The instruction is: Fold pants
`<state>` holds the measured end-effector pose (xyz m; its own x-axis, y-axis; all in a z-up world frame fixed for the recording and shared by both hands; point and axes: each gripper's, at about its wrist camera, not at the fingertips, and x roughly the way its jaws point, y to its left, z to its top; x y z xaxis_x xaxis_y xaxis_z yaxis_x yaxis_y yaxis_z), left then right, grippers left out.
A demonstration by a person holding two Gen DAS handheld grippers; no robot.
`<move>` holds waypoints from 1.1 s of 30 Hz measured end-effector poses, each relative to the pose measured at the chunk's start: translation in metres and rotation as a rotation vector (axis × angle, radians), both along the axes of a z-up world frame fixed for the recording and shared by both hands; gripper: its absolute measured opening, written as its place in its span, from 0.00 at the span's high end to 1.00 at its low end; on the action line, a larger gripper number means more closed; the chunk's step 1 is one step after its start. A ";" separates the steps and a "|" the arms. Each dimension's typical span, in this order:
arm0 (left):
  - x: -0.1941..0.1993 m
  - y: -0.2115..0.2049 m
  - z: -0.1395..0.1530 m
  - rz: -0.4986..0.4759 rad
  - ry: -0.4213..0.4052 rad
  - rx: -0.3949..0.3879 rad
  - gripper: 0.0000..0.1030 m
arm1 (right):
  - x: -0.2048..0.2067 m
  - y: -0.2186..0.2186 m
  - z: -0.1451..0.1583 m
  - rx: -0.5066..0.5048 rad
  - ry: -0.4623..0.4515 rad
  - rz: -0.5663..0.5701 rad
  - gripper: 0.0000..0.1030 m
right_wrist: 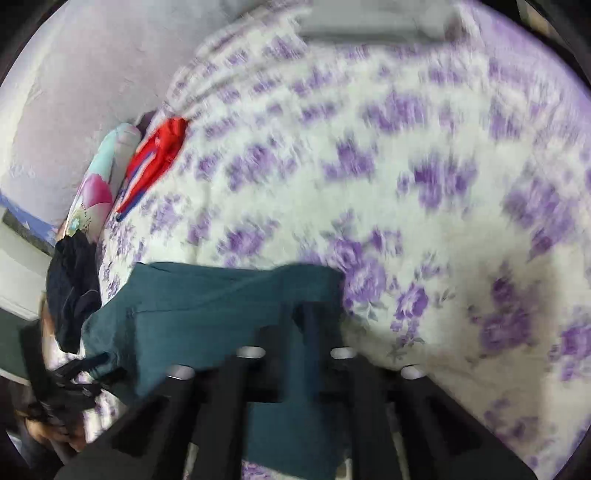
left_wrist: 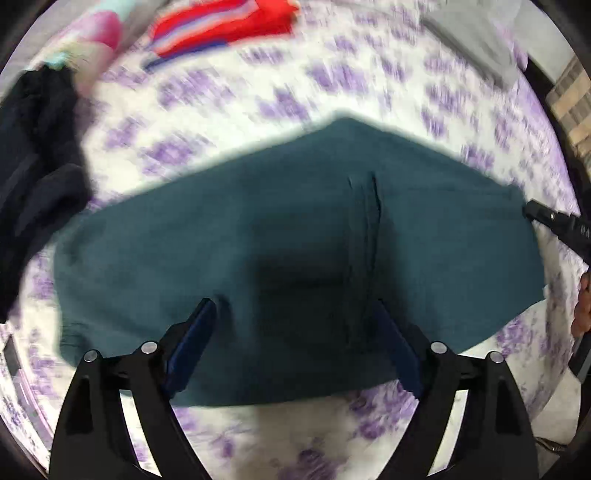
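Note:
Teal pants (left_wrist: 288, 236) lie folded into a wide flat shape on a bed with a white and purple floral sheet (left_wrist: 236, 92). My left gripper (left_wrist: 297, 325) hovers over their near edge, open wide, its blue pads (left_wrist: 195, 343) apart with only cloth below them. My right gripper's tip (left_wrist: 543, 218) shows at the pants' right end. In the blurred right wrist view, my right gripper (right_wrist: 293, 321) sits over the pants (right_wrist: 207, 306) near their corner. A gap with teal cloth shows between its dark fingers (right_wrist: 314, 325), so it reads as open.
A dark navy garment (left_wrist: 37, 166) (right_wrist: 72, 291) lies left of the pants. A red striped garment (left_wrist: 221, 26) (right_wrist: 155, 158) and a colourful pillow (left_wrist: 92, 33) (right_wrist: 99, 177) lie beyond. Grey cloth (left_wrist: 472, 33) is far right. A hand (left_wrist: 581, 306) shows at the right edge.

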<state>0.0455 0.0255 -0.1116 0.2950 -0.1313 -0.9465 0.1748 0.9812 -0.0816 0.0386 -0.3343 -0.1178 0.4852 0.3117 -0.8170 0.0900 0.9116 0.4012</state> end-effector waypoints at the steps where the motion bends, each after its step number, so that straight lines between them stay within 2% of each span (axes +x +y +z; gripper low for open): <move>1: -0.003 0.010 0.009 0.012 -0.029 -0.012 0.19 | -0.004 0.005 0.006 -0.003 -0.008 0.014 0.43; 4: -0.010 0.056 0.025 0.114 -0.061 -0.039 0.19 | -0.012 0.017 0.014 -0.020 -0.008 0.061 0.43; 6: -0.015 0.089 0.020 0.202 -0.046 -0.017 0.19 | -0.015 0.024 0.015 -0.019 0.006 0.075 0.43; 8: -0.013 0.110 0.008 0.242 0.007 0.037 0.21 | -0.013 0.027 0.012 -0.014 0.012 0.083 0.42; 11: -0.009 0.125 -0.011 0.228 0.042 0.056 0.21 | -0.013 0.033 0.015 -0.014 0.015 0.097 0.41; 13: -0.004 0.124 -0.033 0.200 0.108 0.043 0.32 | -0.013 0.039 0.015 -0.015 0.017 0.106 0.40; 14: -0.002 0.121 -0.045 0.178 0.124 0.060 0.31 | -0.013 0.043 0.015 -0.014 0.018 0.112 0.39; 15: -0.002 0.118 -0.044 0.153 0.094 0.074 0.33 | -0.014 0.047 0.017 -0.012 0.014 0.118 0.38; 16: 0.000 0.113 -0.042 0.108 0.105 0.093 0.38 | -0.015 0.050 0.019 -0.010 0.010 0.126 0.38; 17: 0.004 0.108 -0.038 0.057 0.129 0.083 0.64 | -0.015 0.052 0.019 -0.006 0.007 0.133 0.38; 18: 0.007 0.103 -0.031 0.018 0.158 0.057 0.77 | -0.016 0.055 0.020 0.002 0.001 0.143 0.38; 20: 0.006 0.093 -0.018 0.002 0.158 0.103 0.79 | -0.017 0.057 0.023 0.015 -0.009 0.149 0.38; 22: -0.001 0.076 0.008 -0.041 0.096 0.112 0.79 | -0.018 0.057 0.026 0.032 -0.028 0.146 0.38; 23: -0.008 0.062 0.031 -0.073 0.045 0.112 0.79 | -0.019 0.056 0.028 0.044 -0.035 0.145 0.38; 25: -0.017 0.039 0.068 -0.126 -0.028 0.073 0.79 | -0.021 0.055 0.031 0.066 -0.047 0.146 0.38; 27: -0.027 0.002 0.098 -0.223 -0.092 -0.019 0.78 | -0.023 0.054 0.035 0.083 -0.058 0.150 0.38; 29: -0.030 -0.045 0.106 -0.331 -0.108 -0.079 0.76 | -0.024 0.052 0.036 0.091 -0.065 0.142 0.37; 31: -0.029 -0.080 0.098 -0.383 -0.091 -0.134 0.66 | -0.024 0.048 0.032 0.096 -0.044 0.125 0.36; 33: -0.026 -0.109 0.084 -0.432 -0.039 -0.128 0.63 | -0.024 0.045 0.027 0.087 -0.007 0.117 0.35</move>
